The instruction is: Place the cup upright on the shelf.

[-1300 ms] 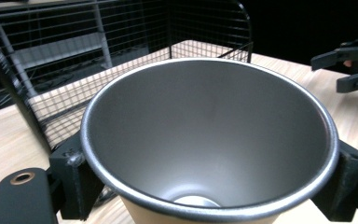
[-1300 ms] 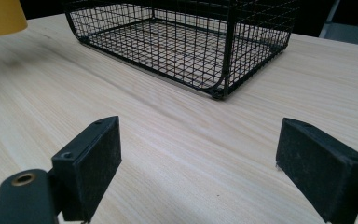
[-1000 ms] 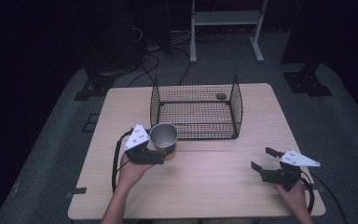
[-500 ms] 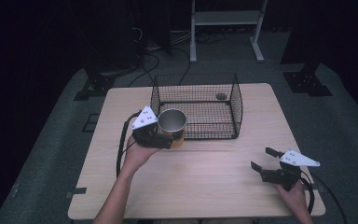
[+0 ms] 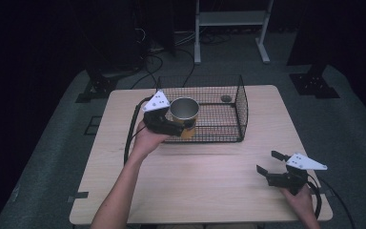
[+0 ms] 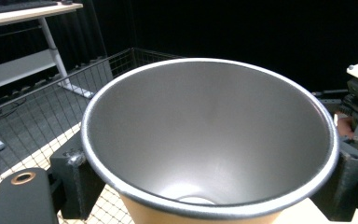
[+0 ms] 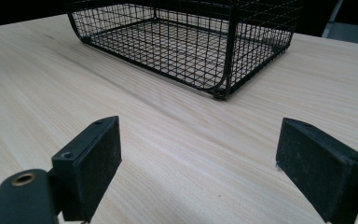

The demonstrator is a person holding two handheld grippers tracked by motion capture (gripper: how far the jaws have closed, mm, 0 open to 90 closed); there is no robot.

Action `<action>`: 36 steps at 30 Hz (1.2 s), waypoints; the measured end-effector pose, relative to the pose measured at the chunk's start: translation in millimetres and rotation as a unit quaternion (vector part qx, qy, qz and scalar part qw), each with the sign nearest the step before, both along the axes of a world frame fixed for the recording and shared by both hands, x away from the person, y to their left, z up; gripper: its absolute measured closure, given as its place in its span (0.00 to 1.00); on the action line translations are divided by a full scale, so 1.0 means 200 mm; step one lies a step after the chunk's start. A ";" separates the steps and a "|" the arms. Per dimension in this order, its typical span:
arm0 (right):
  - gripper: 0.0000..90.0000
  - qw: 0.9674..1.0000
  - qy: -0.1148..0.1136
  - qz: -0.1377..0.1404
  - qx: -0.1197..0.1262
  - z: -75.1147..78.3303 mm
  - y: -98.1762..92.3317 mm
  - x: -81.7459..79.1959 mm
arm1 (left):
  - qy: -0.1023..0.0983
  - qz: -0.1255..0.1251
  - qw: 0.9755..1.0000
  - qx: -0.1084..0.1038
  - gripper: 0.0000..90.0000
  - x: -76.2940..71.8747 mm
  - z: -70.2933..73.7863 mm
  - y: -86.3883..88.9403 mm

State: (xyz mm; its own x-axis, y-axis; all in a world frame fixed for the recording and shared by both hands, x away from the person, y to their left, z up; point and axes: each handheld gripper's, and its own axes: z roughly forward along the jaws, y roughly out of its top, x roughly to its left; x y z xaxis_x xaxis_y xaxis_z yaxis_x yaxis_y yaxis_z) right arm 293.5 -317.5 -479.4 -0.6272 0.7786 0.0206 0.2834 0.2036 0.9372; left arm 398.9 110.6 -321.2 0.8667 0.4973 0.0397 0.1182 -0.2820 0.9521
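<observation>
I have the cup (image 5: 185, 116) clamped in my left gripper (image 5: 174, 125), jaws pressed on either side of its body just under the rim, and it hangs upright above the near left wall of the basket (image 5: 242, 102), part over the mesh and part over the table (image 5: 205, 181). My guess is that it goes into the basket, so I would carry it farther in until the whole base clears that near wall, then lower it straight and level onto the wire floor before I ease the jaws apart; letting go while it straddles the wall would tip it. The cup is steel inside and tan outside, and in the left gripper view (image 6: 209, 140) it looks empty down to the bottom. The basket holds one small dark round thing (image 5: 226, 98) near its far right corner, well apart from the cup; I cannot tell what it is. My right gripper (image 5: 272, 162) rests at the near right of the table, jaws wide apart and holding nothing.
</observation>
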 end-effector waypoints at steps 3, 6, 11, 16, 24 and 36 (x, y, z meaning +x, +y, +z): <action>0.14 1.000 -0.001 0.000 -0.001 0.00 0.00 0.00 | 0.003 -0.002 1.000 -0.003 0.15 0.04 0.01 -0.01; 0.15 1.000 -0.001 0.001 -0.001 0.00 0.00 0.00 | 0.008 -0.003 1.000 -0.006 0.15 0.08 0.02 -0.03; 0.14 1.000 -0.001 0.001 -0.001 0.00 0.00 0.00 | 0.007 -0.001 1.000 0.010 0.15 0.17 0.04 -0.08; 0.14 1.000 0.000 0.002 -0.001 0.00 0.00 0.00 | 0.009 0.002 1.000 0.023 0.15 0.23 0.04 -0.12; 0.14 1.000 0.001 0.002 0.000 0.00 0.00 0.00 | 0.011 0.006 1.000 0.029 0.15 0.33 0.03 -0.16; 0.14 1.000 0.000 0.003 0.003 0.00 0.00 0.00 | 0.040 0.008 0.998 0.045 0.15 0.48 -0.03 -0.21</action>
